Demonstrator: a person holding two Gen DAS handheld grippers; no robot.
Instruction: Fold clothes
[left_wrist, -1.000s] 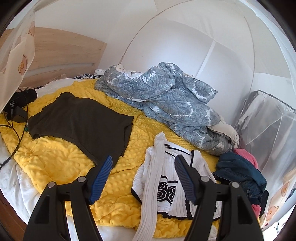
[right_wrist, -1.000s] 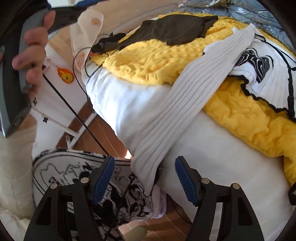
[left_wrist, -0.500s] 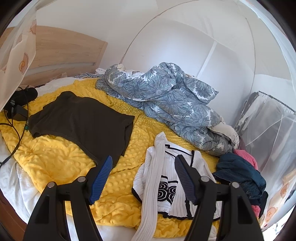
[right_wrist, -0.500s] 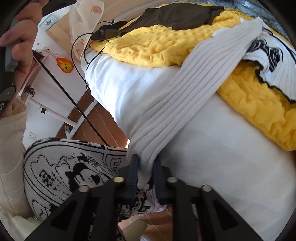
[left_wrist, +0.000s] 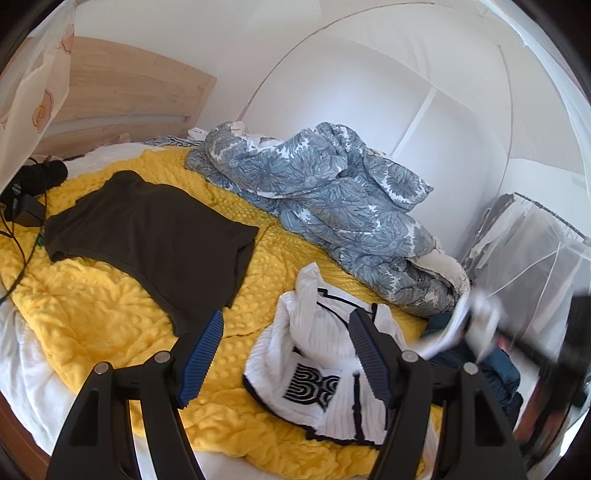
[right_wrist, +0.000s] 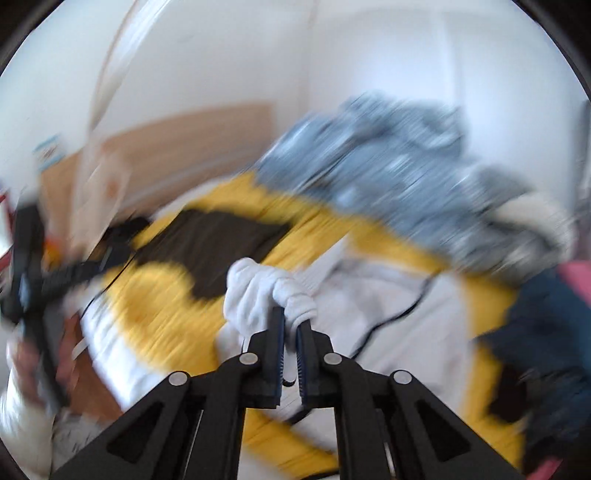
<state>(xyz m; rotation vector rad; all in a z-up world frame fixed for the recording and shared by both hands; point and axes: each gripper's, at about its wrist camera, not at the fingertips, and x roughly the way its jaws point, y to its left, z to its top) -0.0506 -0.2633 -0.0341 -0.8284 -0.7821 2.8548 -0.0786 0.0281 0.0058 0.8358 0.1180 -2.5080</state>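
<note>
A white ribbed top with black trim and a black print (left_wrist: 325, 369) lies crumpled on the yellow blanket (left_wrist: 92, 314). My right gripper (right_wrist: 290, 325) is shut on the end of its white sleeve (right_wrist: 266, 291), held up over the bed; this view is blurred by motion. The right gripper shows as a blur in the left wrist view (left_wrist: 476, 325) with the sleeve end. My left gripper (left_wrist: 286, 339) is open and empty, above the blanket between the white top and a flat dark brown shirt (left_wrist: 155, 236).
A rumpled blue floral duvet (left_wrist: 332, 203) lies at the back of the bed. Dark blue and pink clothes (left_wrist: 498, 369) sit at the right edge. A black device with cables (left_wrist: 26, 192) lies at the left by the wooden headboard (left_wrist: 129, 92). Mosquito netting surrounds the bed.
My right gripper, shut on the hanging white sleeve, has swung it up from the bed's side to over the bed. The left gripper has barely moved.
</note>
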